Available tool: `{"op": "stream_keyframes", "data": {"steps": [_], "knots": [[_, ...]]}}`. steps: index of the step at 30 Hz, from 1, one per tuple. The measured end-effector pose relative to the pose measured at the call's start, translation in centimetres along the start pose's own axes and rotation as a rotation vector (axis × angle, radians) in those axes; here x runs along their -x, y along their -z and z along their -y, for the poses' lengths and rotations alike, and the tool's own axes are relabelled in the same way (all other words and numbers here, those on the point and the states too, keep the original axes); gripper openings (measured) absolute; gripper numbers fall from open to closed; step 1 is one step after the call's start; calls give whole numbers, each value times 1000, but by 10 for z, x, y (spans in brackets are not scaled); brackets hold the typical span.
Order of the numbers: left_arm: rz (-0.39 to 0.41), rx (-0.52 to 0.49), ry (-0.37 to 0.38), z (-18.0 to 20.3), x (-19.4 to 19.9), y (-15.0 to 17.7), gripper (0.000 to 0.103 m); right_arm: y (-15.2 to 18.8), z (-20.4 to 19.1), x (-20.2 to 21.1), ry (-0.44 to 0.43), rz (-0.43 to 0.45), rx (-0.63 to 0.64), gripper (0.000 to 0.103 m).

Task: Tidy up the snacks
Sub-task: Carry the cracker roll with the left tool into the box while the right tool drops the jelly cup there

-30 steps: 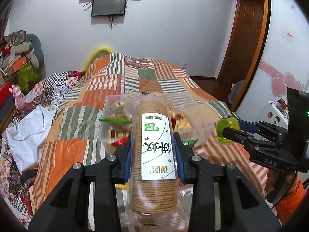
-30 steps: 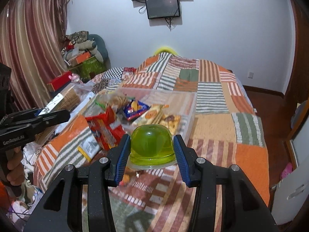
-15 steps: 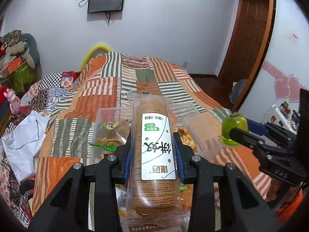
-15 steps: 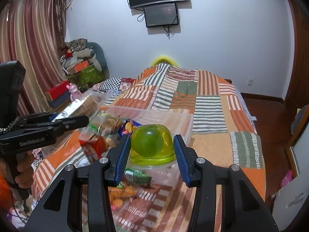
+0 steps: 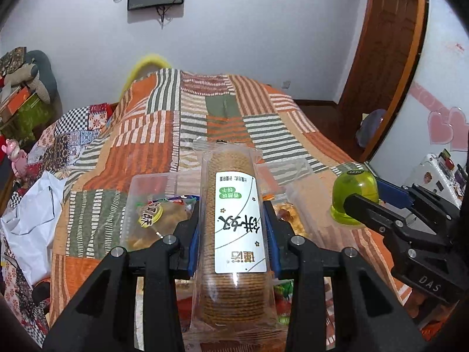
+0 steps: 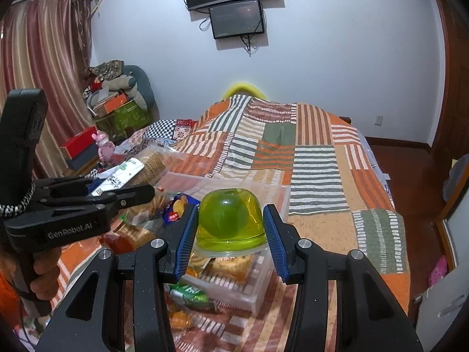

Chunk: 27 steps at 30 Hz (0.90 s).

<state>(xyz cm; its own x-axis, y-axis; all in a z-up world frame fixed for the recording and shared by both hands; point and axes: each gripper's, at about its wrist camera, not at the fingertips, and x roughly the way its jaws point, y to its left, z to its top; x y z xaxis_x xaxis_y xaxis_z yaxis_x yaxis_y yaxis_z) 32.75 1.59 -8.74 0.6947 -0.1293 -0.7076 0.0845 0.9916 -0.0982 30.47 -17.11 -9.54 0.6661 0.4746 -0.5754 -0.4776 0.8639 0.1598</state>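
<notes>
My left gripper [image 5: 233, 231] is shut on a long clear sleeve of round biscuits [image 5: 236, 205] with a white label, held above a clear plastic bin [image 5: 146, 180] of snacks on the bed. My right gripper [image 6: 230, 236] is shut on a green jelly cup [image 6: 230, 220], held above the same bin [image 6: 278, 196]. The jelly cup also shows in the left wrist view [image 5: 353, 195], to the right of the biscuits. The biscuit sleeve shows in the right wrist view [image 6: 137, 168], at the left.
The bin holds several wrapped snacks [image 5: 151, 214]. More packets [image 6: 187, 292] lie on the striped patchwork bedspread [image 6: 316, 170] in front of it. A white bag [image 5: 32, 214] lies at the bed's left edge. Boxes and clutter [image 6: 114, 108] stand by the curtain.
Both grippers have risen and moved forward with their loads; the bin and loose snacks now sit lower and closer beneath them. Both grips are unchanged.
</notes>
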Motion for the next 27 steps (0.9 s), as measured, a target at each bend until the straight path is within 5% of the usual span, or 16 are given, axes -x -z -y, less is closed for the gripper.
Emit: {"op": "stream_keyframes", "data": {"steps": [15,27], "knots": [[-84,6,-23,5,-45,1,37,2,11,-42,16,-100,-18,43],[-58,-30,-26,11,-44,4,36,4,7,-64,25,-178,4,43]]}}
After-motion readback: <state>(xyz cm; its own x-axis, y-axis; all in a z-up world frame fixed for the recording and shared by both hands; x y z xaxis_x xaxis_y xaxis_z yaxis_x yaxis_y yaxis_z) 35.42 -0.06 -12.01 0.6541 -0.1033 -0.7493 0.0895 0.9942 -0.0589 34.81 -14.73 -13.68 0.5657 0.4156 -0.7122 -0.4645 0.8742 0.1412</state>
